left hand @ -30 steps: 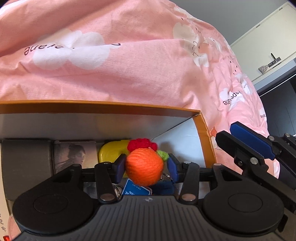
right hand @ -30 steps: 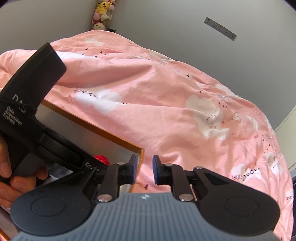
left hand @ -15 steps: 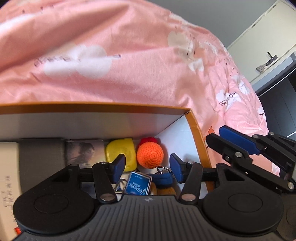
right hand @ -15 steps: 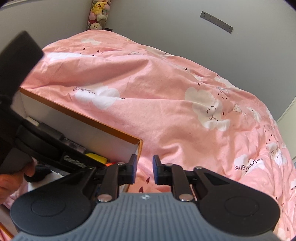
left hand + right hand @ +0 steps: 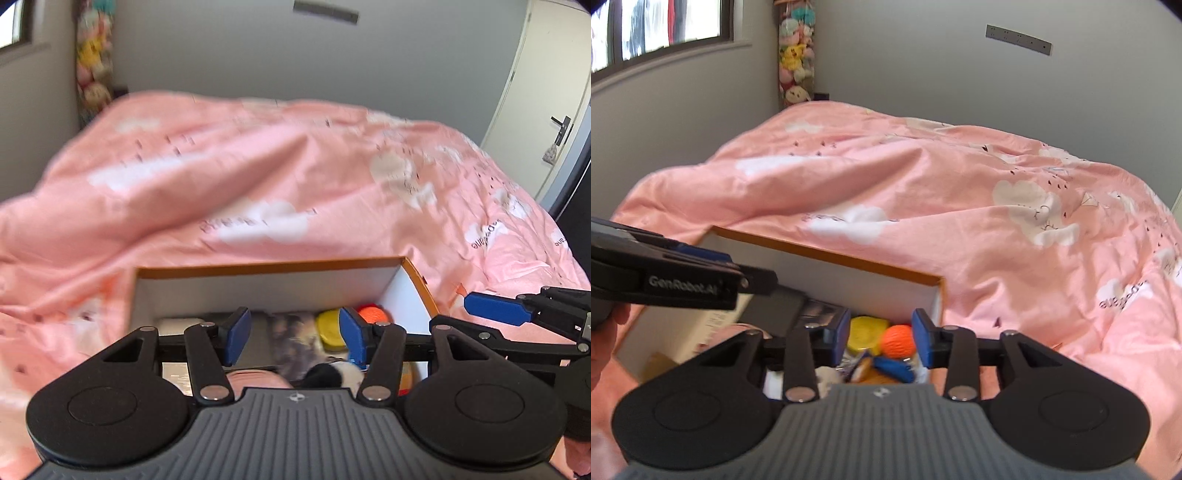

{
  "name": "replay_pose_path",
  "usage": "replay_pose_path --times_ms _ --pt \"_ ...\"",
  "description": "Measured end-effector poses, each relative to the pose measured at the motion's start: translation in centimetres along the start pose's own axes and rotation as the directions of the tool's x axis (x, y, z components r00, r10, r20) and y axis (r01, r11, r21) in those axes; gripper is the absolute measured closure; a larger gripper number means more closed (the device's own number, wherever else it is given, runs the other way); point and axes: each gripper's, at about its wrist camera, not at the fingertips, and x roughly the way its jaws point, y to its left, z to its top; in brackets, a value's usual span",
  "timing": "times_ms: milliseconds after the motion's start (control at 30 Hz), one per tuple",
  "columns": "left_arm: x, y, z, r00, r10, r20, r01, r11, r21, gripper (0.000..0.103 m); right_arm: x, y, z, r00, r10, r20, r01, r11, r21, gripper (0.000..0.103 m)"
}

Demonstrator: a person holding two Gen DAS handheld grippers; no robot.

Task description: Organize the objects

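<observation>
Orange ball [image 5: 897, 341] lies in the box [image 5: 827, 273], below both grippers; left gripper [image 5: 293, 334] and right gripper [image 5: 881, 336] jaws just opened, holding nothing.

Orange-rimmed white cardboard box [image 5: 827, 275] open on top, reachable from above. Floor crowded at right end: orange crocheted ball [image 5: 897, 341], yellow plastic case [image 5: 866, 332], blue tag [image 5: 895, 367] packed close together. Dark grey flat box [image 5: 774, 310] along far wall. Left gripper [image 5: 293, 334] above box, jaws apart, just been opening, nothing between. Right gripper [image 5: 881, 338] beside it, jaws just been opening, empty. Rumpled pink cloud-print duvet [image 5: 960, 206] heaped against box's far and right sides.
</observation>
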Motion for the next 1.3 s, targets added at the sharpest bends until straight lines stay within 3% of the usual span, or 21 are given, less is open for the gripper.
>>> replay_pose_path --times_ms 267,433,500,567,733,1300 --pt "-7.0 -0.3 -4.5 0.983 0.070 0.167 -0.075 0.997 0.026 0.021 -5.6 3.1 -3.0 0.994 0.036 0.102 -0.042 0.998 0.056 0.045" --pt "-9.0 -0.8 -6.8 0.956 0.163 0.243 -0.183 0.981 0.063 0.017 -7.8 4.7 -5.1 0.992 0.015 0.127 -0.027 0.995 0.091 0.039" --pt "-9.4 -0.8 -7.3 0.952 0.169 0.254 -0.193 0.978 0.073 0.017 -8.3 5.2 -5.8 0.992 0.011 0.125 -0.024 0.994 0.105 0.038" --pt "-9.6 -0.6 -7.8 0.949 0.182 0.257 -0.202 0.978 0.056 0.017 -8.5 5.6 -6.4 0.992 -0.002 0.124 -0.012 0.994 0.112 0.033" --pt "-9.1 0.3 -9.2 0.960 0.175 0.220 -0.187 0.982 0.038 0.017 -8.3 5.9 -7.6 0.993 -0.044 0.112 0.030 0.992 0.122 0.030" --pt "-6.8 1.4 -11.4 0.973 0.188 0.137 -0.194 0.980 0.032 0.017 -5.0 6.0 -10.3 0.998 -0.046 0.033 0.039 0.981 0.192 0.029"
